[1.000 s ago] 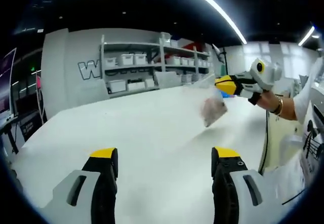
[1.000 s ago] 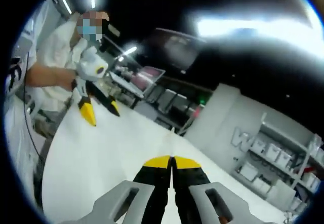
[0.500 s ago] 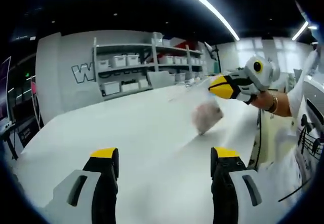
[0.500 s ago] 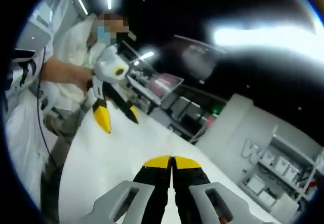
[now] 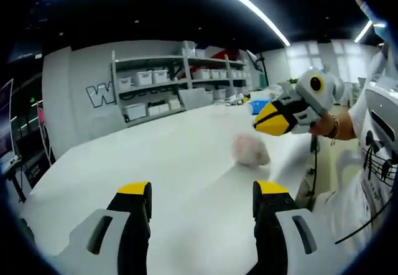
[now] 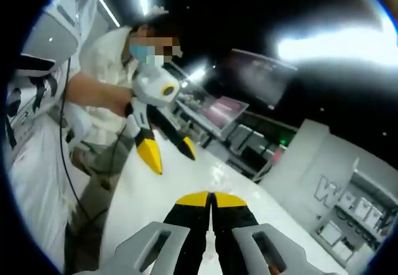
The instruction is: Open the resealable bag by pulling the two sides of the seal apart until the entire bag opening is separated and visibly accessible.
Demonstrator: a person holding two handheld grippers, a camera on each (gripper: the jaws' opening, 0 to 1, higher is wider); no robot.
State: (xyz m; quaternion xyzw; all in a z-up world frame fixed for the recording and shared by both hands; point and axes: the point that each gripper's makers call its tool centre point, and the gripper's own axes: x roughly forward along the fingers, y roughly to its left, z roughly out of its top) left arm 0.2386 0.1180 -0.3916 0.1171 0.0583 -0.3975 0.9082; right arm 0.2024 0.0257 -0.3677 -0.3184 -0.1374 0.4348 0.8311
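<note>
Hanging from the right gripper (image 5: 268, 121) in the left gripper view, the clear bag (image 5: 250, 149) drooped over the white table (image 5: 155, 169), its lower part with pale pinkish contents at or just above the tabletop; whether it touched could not be told. The right gripper's yellow-tipped jaws were pressed together on the bag's top edge, and in the right gripper view (image 6: 211, 200) they likewise met with no gap between them. The left gripper (image 5: 202, 194) had its jaws spread wide apart with nothing between them, low over the table and well short of the bag; in the right gripper view it appeared (image 6: 166, 153) held by a person's hand (image 6: 121, 104), jaws parted. Shelves with white bins (image 5: 180, 85) stood against the far wall.
</note>
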